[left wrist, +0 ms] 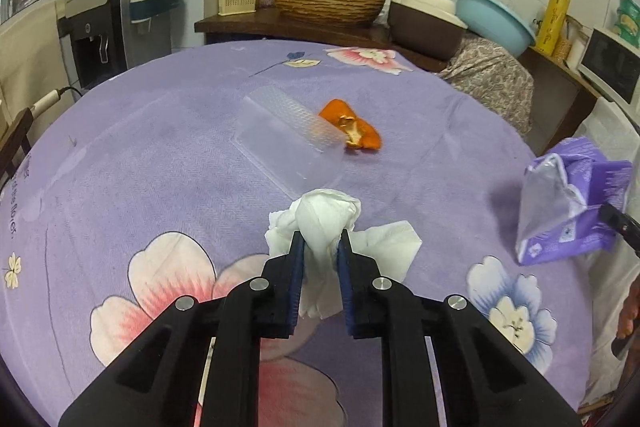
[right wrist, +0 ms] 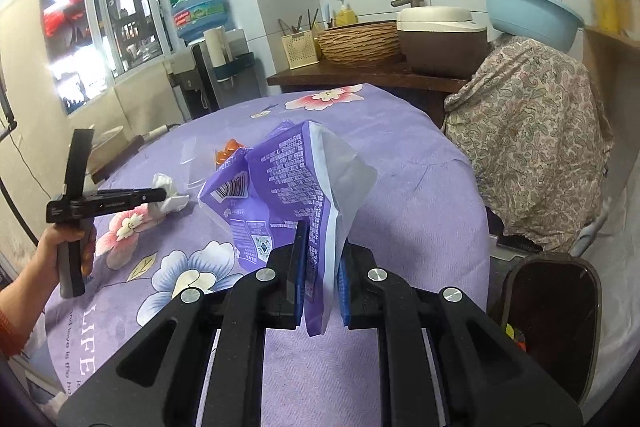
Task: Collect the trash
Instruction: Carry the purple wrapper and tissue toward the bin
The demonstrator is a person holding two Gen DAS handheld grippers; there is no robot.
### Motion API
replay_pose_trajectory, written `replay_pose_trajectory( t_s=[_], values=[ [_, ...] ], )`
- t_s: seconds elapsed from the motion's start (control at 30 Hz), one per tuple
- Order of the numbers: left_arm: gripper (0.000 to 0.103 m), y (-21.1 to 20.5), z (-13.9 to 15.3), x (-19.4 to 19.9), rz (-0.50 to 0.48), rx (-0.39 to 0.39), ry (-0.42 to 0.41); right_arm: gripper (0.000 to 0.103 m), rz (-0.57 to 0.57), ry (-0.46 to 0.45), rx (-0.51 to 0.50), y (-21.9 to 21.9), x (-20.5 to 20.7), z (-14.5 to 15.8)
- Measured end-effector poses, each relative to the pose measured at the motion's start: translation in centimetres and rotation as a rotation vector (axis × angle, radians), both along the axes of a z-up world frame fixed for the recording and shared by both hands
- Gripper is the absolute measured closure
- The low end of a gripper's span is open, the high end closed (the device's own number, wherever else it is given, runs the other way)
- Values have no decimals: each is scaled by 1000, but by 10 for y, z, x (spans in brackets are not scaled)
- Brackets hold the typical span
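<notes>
Nearest the left wrist camera: left gripper, pads pinched narrow on a crumpled white tissue, the wad bulging above the fingertips and a loose flap trailing onto the purple floral tablecloth. Just beyond the tissue, a clear ribbed plastic container lying on its side; touching or just behind that container's far edge, a piece of orange peel, pith showing.

Right gripper likewise nearly closed, clamped on the lower edge of a purple snack bag: torn open, silvery lining exposed, creased, printed with small text and a barcode, hanging off the cloth rather than resting on it. Well to the right of the tissue as seen from the left wrist. Dark bin with a few bright scraps inside, below the table edge, to the right of the bag.

Step judged: both pieces gripped, carry to the bin pending. Next move likely called for: swinging the bag over the bin opening and releasing, then lifting the tissue clear without shedding its loose flap. Container and peel left to collect.
</notes>
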State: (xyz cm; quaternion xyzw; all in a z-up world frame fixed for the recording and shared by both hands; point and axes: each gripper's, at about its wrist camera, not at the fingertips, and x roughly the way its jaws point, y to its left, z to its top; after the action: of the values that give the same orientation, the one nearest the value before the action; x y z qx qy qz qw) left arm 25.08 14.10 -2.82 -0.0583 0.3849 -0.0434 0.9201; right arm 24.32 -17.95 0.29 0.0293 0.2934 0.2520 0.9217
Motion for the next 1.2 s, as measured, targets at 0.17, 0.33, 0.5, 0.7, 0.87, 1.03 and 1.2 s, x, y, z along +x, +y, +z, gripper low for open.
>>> replay_pose_trajectory(
  t_s=[0.17,0.33,0.5,0.7,0.87,1.03,1.2],
  values=[
    [87,-28,15,-22,-59,22,-63,89,-25,-21,24,-9,-13,-3],
    [87,-72,20,-36,-160,20,-88,89,-72,-26,68,-28,-25,-7],
    [87,-122,26,-42,-273,24,-139,89,-169,-36,101,-66,-36,-9],
    [87,-183,22,-31,-400,9,-130,89,-338,-48,86,-125,-47,-11],
    [87,-228,26,-30,-493,8,-153,89,-460,-63,23,-166,-54,-15],
    [87,-266,29,-28,-563,12,-163,89,-559,-32,-61,-202,-51,-32],
    [87,-299,22,-16,-615,-13,-122,89,-617,65,-142,-228,-35,-75]
  ],
)
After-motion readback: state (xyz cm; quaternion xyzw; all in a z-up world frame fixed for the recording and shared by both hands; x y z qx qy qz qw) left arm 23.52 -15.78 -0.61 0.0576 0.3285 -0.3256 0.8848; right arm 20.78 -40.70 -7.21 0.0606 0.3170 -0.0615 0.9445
